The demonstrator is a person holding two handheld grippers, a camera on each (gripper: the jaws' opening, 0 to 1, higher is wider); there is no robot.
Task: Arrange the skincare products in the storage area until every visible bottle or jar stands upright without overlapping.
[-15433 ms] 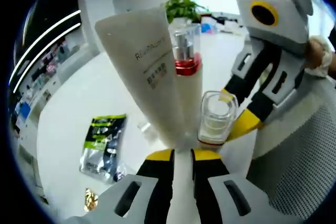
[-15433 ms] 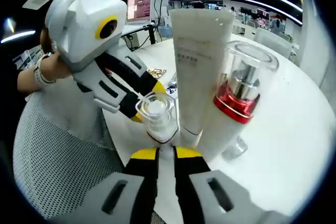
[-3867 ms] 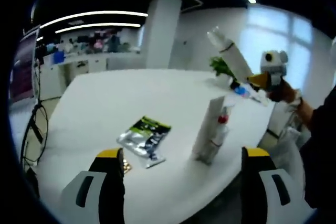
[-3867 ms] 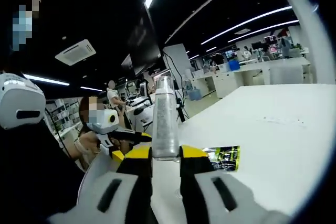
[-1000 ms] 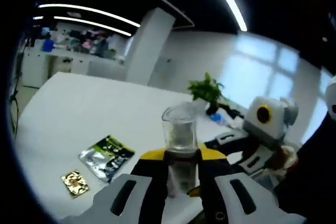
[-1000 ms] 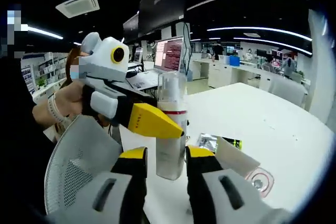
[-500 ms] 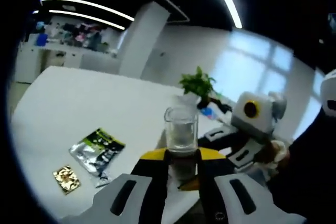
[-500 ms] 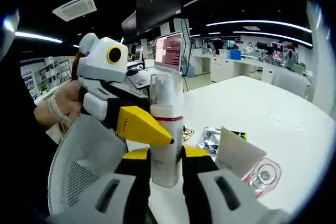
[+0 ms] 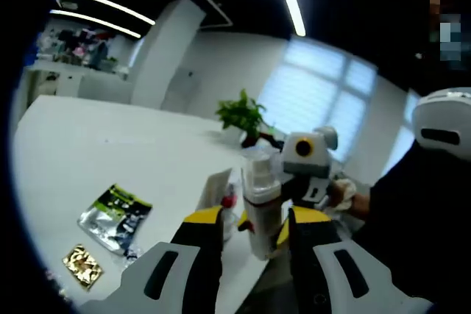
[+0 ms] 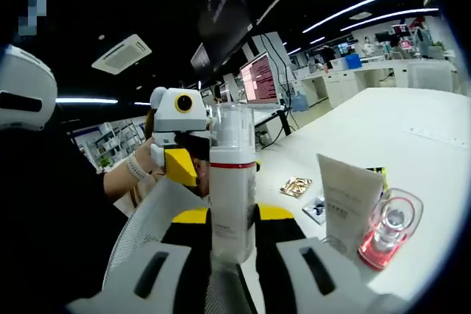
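Carrying step, judging from the frames: bringing the white bottle to the standing group, with placing not yet done. Held upright in the right gripper, jaws closed on its lower body, just under the thin red band. Off the desk, on the desk-edge side of the white tube, near it but not touching.

Left gripper with jaws apart, wider than the bottle seen between them; no contact with it, as far as can be judged.

Next, probably: lowering the bottle straight down onto a bare patch beside the tube, with a gap left so nothing overlaps, then opening the jaws slowly. Tall and narrow, so likely to tip if released tilted.

About the bottle: white round body, clear cap on top with a pump head inside.

Standing on its cap, the tube, with the small clear bottle with a red band just beside it, on the side away from the held bottle. Beyond the tube, lying flat, a green-black sachet and a gold packet.
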